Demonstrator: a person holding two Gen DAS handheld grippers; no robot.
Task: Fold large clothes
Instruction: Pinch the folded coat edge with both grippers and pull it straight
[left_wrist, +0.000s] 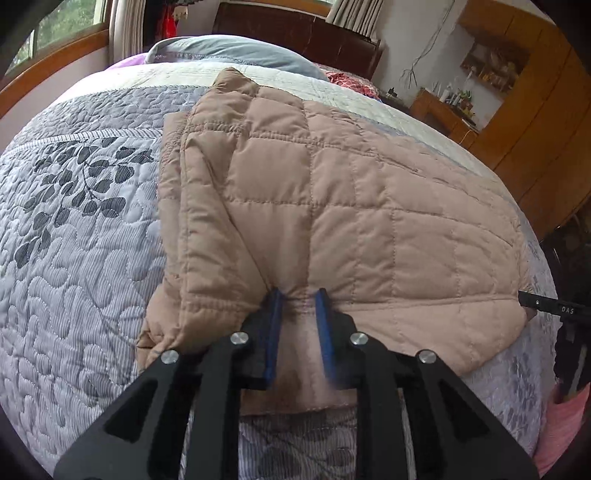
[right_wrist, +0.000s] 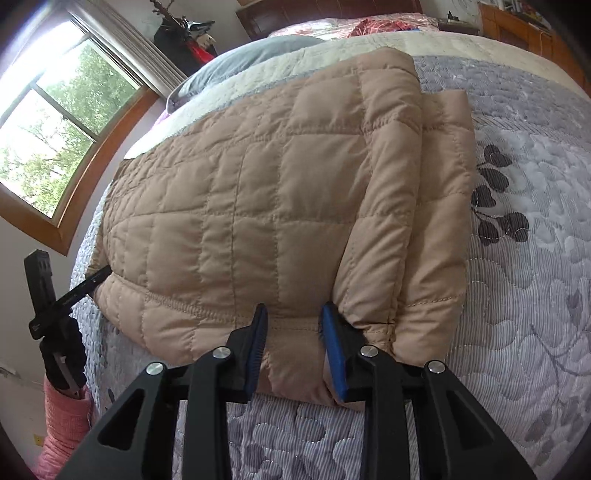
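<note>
My left gripper (left_wrist: 299, 295) pinches the near hem of the tan quilted jacket (left_wrist: 332, 192), its blue pads (left_wrist: 275, 321) set narrow with a fold of fabric bunched between them. To its left a folded-in sleeve layer (left_wrist: 199, 221) lies on top of the jacket, and beyond that spreads the grey leaf-patterned bedspread (left_wrist: 74, 258). The jacket stretches away from my gripper across the bed — toward a grey pillow (left_wrist: 229, 51) at the far end.

To the right, my right gripper (right_wrist: 291, 314) holds the same near hem, jaws narrow, cloth pressed between its blue pads (right_wrist: 334, 354). Just right of it, another folded-in layer (right_wrist: 436, 221) lies on the jacket. Far to its left the other gripper's black tip touches the jacket's corner, a pink sleeve (right_wrist: 62, 417) below it — and a window (right_wrist: 55, 122) behind.
</note>
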